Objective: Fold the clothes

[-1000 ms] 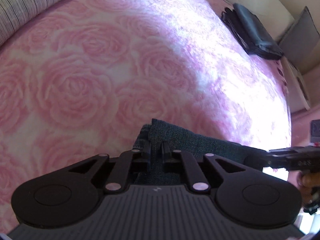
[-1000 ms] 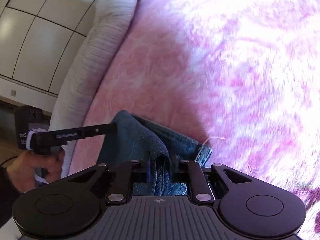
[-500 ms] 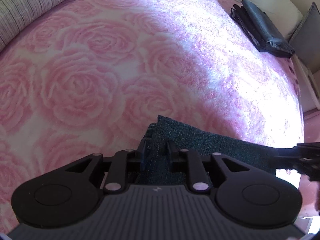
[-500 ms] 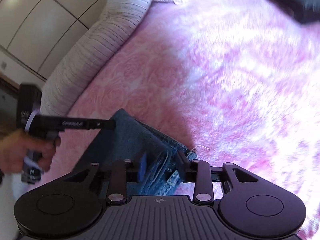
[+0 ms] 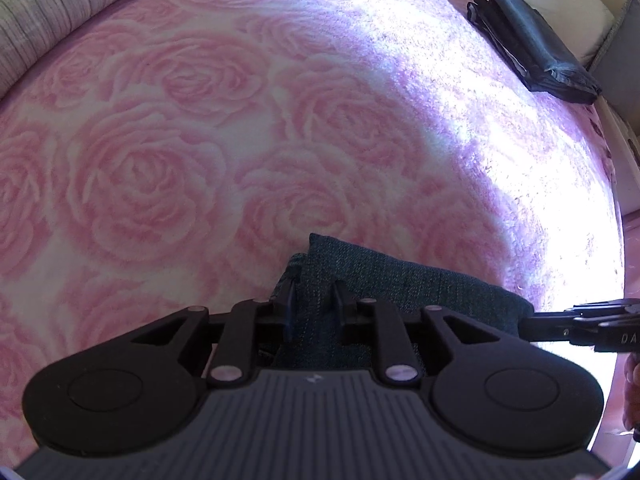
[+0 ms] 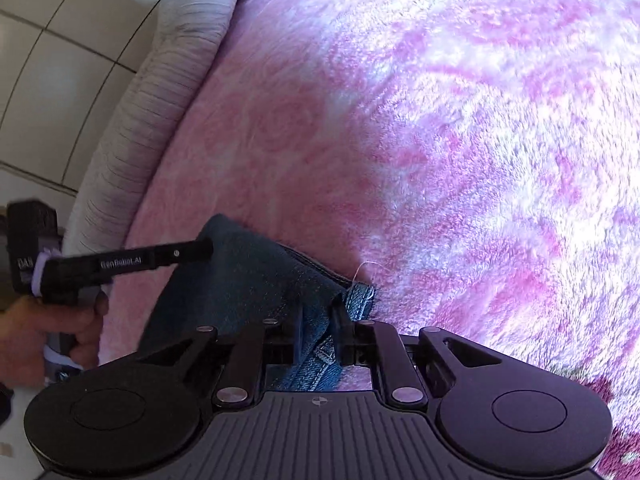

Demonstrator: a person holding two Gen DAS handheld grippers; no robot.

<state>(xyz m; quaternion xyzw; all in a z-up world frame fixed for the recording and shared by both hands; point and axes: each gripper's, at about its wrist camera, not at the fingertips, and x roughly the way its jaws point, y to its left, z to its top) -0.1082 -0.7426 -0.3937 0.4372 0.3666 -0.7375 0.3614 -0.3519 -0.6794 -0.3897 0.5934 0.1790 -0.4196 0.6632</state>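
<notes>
Both grippers clamp folded jeans (image 5: 384, 280) on bedspread (image 5: 160, 160).

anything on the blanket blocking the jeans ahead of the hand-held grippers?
Nothing visible. The jeans sit between the fingers of both the left hand-held gripper and the right hand-held gripper; the pink blanket ahead is bare. The folded dark clothes lie far off.

Both wrist cameras look steeply down, close over the jeans (image 5: 400, 284), seemingly from opposite ends.
</notes>
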